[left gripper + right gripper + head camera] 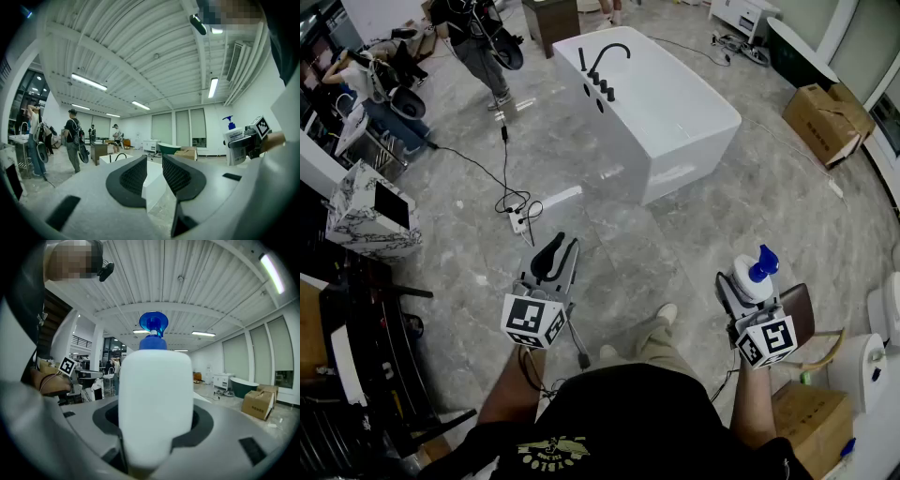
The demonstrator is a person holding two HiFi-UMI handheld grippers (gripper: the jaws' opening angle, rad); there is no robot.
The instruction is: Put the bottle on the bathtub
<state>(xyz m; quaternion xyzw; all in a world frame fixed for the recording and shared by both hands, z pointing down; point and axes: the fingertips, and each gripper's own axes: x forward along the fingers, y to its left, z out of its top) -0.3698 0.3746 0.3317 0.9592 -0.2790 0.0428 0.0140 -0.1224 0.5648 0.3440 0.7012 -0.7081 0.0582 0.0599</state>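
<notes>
White pump bottle (pixel 154 408) with a blue top fills my right gripper view; its base is hidden down between the jaws and it blocks most of the room. Both forearms reach forward, near me. Right gripper (pixel 750 292), near right, is clamped on the bottle's sides. Left gripper (pixel 555 258) has its jaws slightly apart, with nothing between them. Bathtub (pixel 675 112) stands far ahead, well apart from the bottle.

white bottle (pixel 154 404), blue pump; white bathtub (pixel 661 103).
</notes>
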